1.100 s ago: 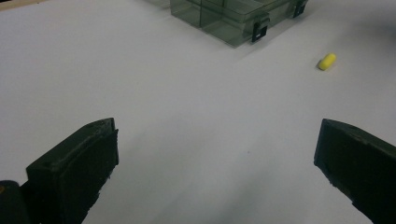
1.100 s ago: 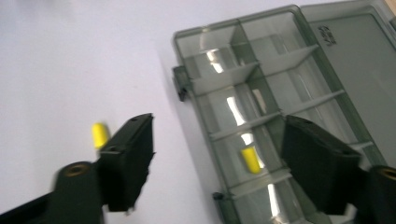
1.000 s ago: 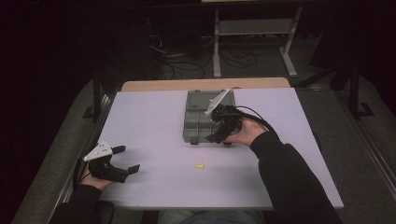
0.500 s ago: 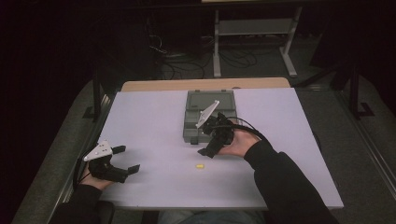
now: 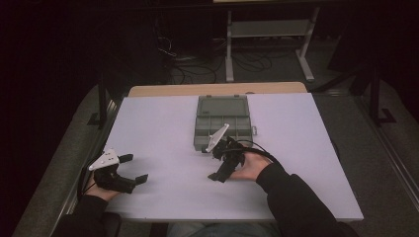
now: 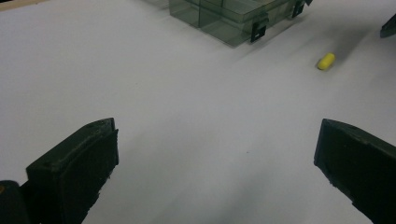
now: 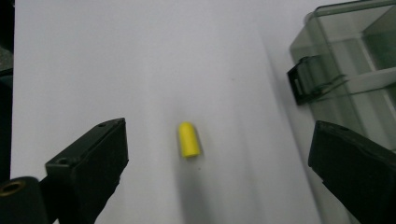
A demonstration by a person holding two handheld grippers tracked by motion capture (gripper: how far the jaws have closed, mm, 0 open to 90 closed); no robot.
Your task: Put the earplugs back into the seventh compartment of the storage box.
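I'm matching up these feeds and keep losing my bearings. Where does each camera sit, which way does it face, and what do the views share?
High view: above the person's side, looking forward and down on the white table; forearms and both grippers show.
Left gripper view: rides the left gripper, looking low across the table between open jaws.
Right gripper view: rides the right gripper, looking down between open jaws.
Shared: both gripper views show the yellow capsule and the grey compartment box.

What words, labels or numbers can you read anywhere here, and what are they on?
None: no readable text on anything.
The yellow capsule is plain, with no print.
The clear box and its latch carry no label.
The white table top is blank.
The left gripper and right gripper show no markings.
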